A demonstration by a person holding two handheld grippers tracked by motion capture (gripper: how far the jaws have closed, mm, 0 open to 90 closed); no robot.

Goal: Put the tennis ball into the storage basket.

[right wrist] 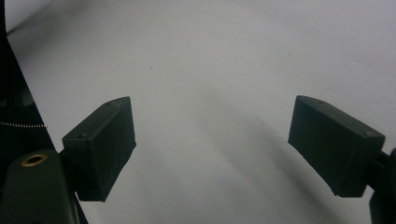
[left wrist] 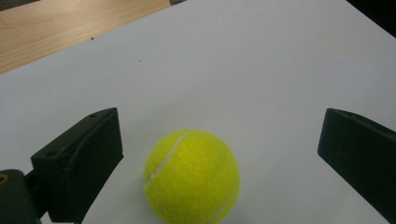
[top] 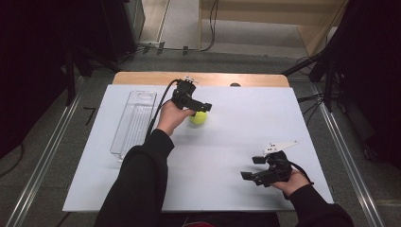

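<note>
A yellow-green tennis ball [top: 198, 117] lies on the white table sheet [top: 246, 118], a little back of the middle. My left gripper [top: 201, 109] hovers over it, open. In the left gripper view the tennis ball [left wrist: 192, 176] sits between the two black jaws, with a gap on each side and neither jaw touching it. My right gripper [top: 253, 167] is open near the front right of the table, held low with nothing between its jaws. In the right gripper view the right gripper [right wrist: 212, 144] looks along bare white sheet.
A clear, long plastic tray [top: 134, 122] lies on the left side of the sheet, empty as far as I can see. A wooden table edge [top: 142, 78] runs along the back. Black stands and cables flank the table on the floor.
</note>
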